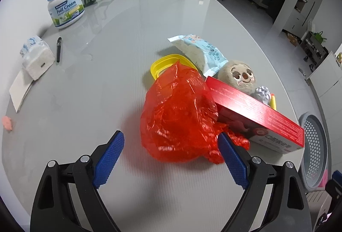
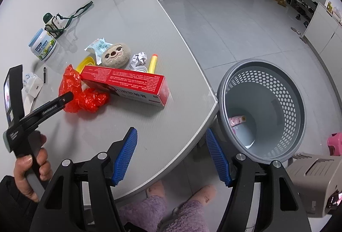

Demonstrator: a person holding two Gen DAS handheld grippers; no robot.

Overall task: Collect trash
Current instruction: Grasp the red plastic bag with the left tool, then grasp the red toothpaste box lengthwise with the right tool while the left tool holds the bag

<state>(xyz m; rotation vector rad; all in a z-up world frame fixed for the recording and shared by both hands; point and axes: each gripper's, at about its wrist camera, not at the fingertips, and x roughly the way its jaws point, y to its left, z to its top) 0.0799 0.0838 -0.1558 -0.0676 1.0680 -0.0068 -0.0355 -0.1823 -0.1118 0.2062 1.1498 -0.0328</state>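
Red plastic bag [image 1: 179, 116] | left gripper [image 1: 171, 142] wide open, astride | right gripper [image 2: 171, 142] open, empty

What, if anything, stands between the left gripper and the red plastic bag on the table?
Nothing visible. The left gripper is open with the red plastic bag just ahead of its fingertips on the table. The red box lies beside the bag, not in the path.

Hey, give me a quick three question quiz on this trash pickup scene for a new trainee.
1. True or false: the left gripper is shut on the red plastic bag.
2. What lies against the bag's right side? A) red box B) pen C) milk powder jar
3. Where does the grey basket stand?

Key: 1. False, its jaws are open. 2. A. 3. On the floor beside the table corner.
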